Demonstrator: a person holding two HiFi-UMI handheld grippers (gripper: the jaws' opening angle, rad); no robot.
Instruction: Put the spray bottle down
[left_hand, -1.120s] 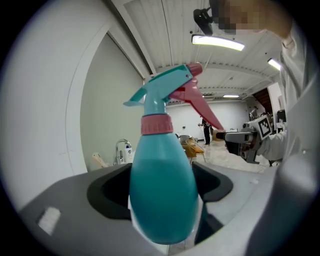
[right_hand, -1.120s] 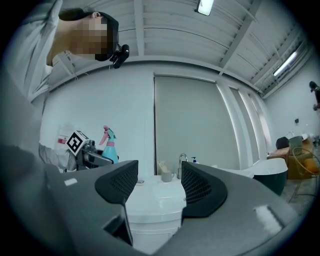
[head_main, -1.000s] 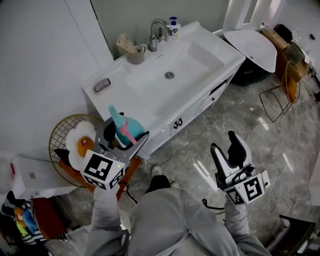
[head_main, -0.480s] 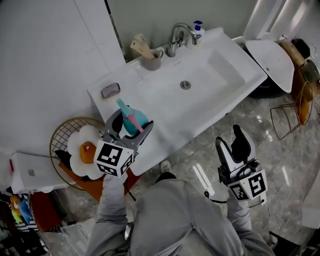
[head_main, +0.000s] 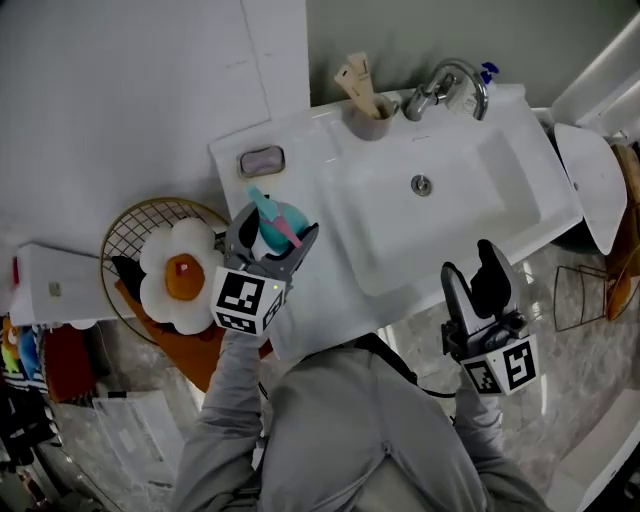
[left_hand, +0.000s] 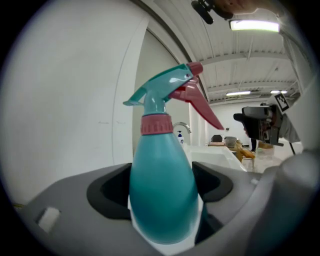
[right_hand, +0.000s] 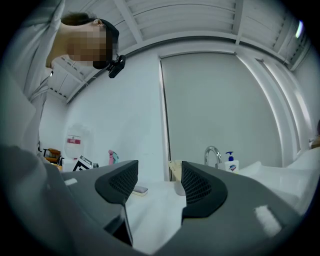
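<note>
A teal spray bottle (head_main: 279, 220) with a pink trigger is held upright in my left gripper (head_main: 270, 240), whose jaws are shut on its body. It hangs over the left end of the white vanity top (head_main: 300, 190). In the left gripper view the spray bottle (left_hand: 162, 185) fills the space between the jaws, its nozzle pointing left. My right gripper (head_main: 475, 290) is open and holds nothing, out in front of the vanity's front edge; in the right gripper view the right gripper (right_hand: 155, 187) has a clear gap between its pads.
On the vanity are a sink basin (head_main: 430, 200), a faucet (head_main: 445, 88), a cup of brushes (head_main: 368, 110), a soap dish (head_main: 262, 160) and a soap dispenser (head_main: 487, 72). Left of the vanity stands a wire basket (head_main: 130, 240) holding an egg-shaped cushion (head_main: 180, 275). A white box (head_main: 55, 290) lies further left.
The head view has swung so the vanity sits more squarely ahead. My left gripper has carried the bottle up and right, over the vanity's left end. The right gripper stayed open.
</note>
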